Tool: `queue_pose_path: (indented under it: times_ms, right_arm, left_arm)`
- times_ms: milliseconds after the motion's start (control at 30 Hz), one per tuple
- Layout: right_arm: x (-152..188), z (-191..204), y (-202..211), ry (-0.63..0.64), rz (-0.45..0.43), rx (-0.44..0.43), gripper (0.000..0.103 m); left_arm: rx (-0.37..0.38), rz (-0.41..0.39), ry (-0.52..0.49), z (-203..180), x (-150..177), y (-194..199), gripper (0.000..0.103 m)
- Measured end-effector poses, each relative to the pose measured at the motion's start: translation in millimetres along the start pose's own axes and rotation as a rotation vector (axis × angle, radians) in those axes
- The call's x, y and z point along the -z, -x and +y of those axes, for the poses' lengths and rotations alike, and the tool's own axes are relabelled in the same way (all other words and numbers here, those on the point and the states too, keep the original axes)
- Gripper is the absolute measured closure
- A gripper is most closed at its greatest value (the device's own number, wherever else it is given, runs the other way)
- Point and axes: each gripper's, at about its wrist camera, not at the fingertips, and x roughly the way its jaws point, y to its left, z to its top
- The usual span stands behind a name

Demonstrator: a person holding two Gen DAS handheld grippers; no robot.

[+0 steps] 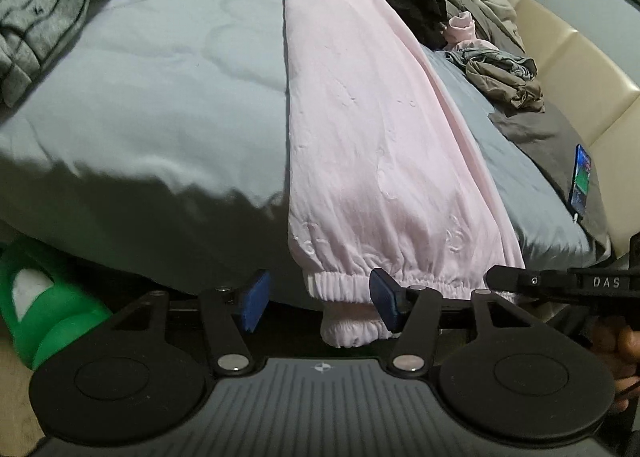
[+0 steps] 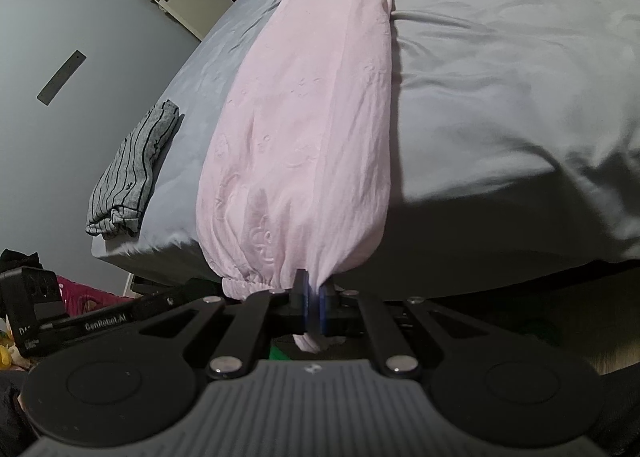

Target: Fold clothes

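Note:
Pale pink trousers (image 1: 360, 129) lie lengthwise on the grey bed sheet (image 1: 160, 97), legs stacked, their elastic cuffs hanging over the near edge. My left gripper (image 1: 320, 303) is open; its blue pads sit either side of the cuffs (image 1: 344, 285), not closed on them. My right gripper (image 2: 315, 309) is shut on the right corner of the pink cuff (image 2: 248, 283); the trousers (image 2: 312, 117) run away from it across the sheet (image 2: 500, 77). The right gripper's black body also shows at the right of the left wrist view (image 1: 568, 281).
A folded grey striped garment (image 1: 52, 9) lies at the bed's left, also in the right wrist view (image 2: 132, 173). A pile of unfolded clothes (image 1: 448, 5) sits at the far right by a beige headboard (image 1: 580, 69). A phone (image 1: 582, 181) lies on the bed. A green object (image 1: 44, 297) is on the floor.

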Motion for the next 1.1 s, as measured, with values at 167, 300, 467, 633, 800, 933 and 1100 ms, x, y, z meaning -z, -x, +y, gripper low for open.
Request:
queue_pose_path:
  times_ms: [167, 300, 467, 633, 800, 933, 1100]
  right_arm:
    - [-1, 1, -1, 0.0, -0.005, -0.015, 0.097]
    - [-1, -1, -1, -0.004, -0.004, -0.016, 0.097]
    - [-1, -2, -2, -0.01, -0.001, -0.017, 0.097]
    - [-4, -1, -3, -0.009, -0.005, -0.011, 0.097]
    - [-4, 5, -1, 0.003, 0.005, -0.003, 0.097]
    - [-3, 8, 9, -0.041, 0.02, -0.04, 0.098]
    - [5, 9, 30, -0.074, 0.048, -0.081, 0.098]
  left_arm:
    - [0.023, 0.036, -0.005, 6, -3, -27, 0.05]
    - [0.061, 0.046, 0.029, 11, -4, -41, 0.05]
    - [0.135, 0.041, 0.095, 15, -8, -50, 0.051]
    - [0.224, 0.063, 0.118, 17, -9, -47, 0.096]
    - [0.198, 0.091, 0.16, 16, -7, -30, 0.098]
    - [0.167, 0.097, 0.127, 4, -12, -5, 0.098]
    - [0.15, 0.14, 0.067, -16, -6, 22, 0.098]
